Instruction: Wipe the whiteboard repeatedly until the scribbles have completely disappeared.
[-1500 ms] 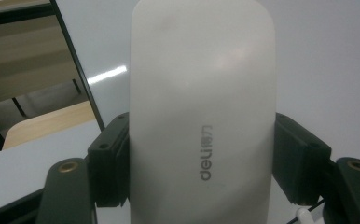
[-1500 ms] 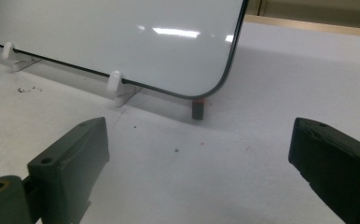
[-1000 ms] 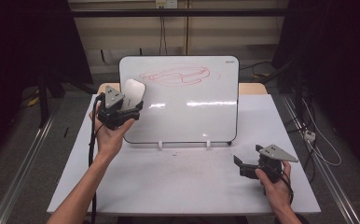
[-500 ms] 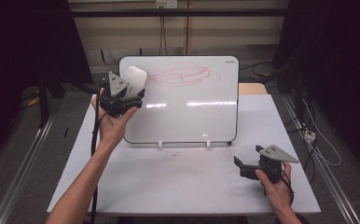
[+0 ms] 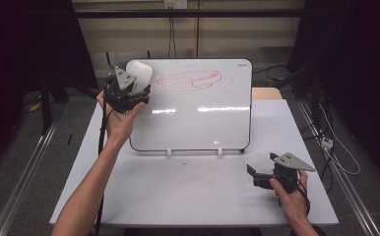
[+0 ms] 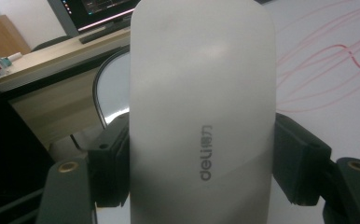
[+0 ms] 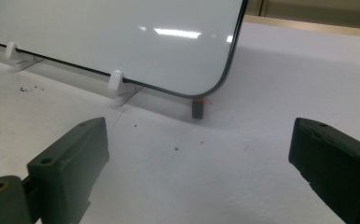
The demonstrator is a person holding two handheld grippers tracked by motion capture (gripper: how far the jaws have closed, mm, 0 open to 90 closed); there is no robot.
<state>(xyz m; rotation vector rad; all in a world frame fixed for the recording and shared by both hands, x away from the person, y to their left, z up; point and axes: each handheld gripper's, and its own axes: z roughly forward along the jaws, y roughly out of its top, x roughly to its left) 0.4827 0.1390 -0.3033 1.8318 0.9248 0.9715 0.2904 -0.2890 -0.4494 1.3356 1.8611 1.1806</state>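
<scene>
Your left gripper (image 5: 131, 94) clamps Deli eraser (image 5: 141, 73) at whiteboard (image 5: 198, 123) corner; right gripper (image 5: 259, 176) released; press hard, propped board tips

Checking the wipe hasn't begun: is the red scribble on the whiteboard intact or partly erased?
Intact, as far as shows: the red scribble loops unbroken on the whiteboard, with the eraser in the left gripper beside it.

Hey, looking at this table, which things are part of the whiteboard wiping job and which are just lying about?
In the job:
left gripper
white eraser
whiteboard
red scribble

Lying about:
right gripper, open and resting on the table
small dark marker cap behind the board's corner
</scene>
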